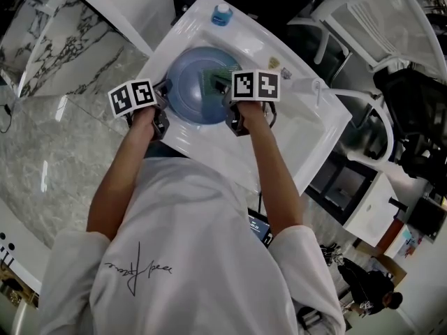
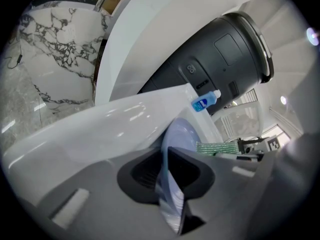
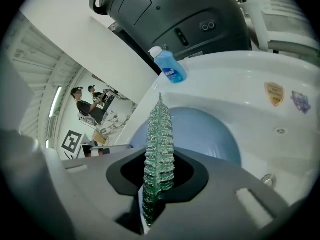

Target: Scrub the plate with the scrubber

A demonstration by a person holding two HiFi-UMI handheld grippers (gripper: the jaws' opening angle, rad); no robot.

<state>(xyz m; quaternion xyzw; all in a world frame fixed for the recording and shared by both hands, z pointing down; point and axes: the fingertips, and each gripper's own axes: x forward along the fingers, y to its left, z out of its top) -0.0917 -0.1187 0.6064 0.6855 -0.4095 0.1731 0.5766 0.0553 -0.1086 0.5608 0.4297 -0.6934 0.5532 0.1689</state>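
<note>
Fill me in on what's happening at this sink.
A person is standing over a white sink with a gripper in each hand. The left gripper is clamped on the rim of a blue plate, holding it in the basin. The right gripper grips a green scrubber held over the plate's face; whether it touches the plate can't be told. A blue soap bottle stands at the sink's far corner.

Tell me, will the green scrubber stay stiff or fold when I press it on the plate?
Probably bends: the scrubber is a thin woven sheet, though it stands unsupported past the right gripper's jaws. Likely light, and its rough weave should grip the blue plate rather than slide.
</note>
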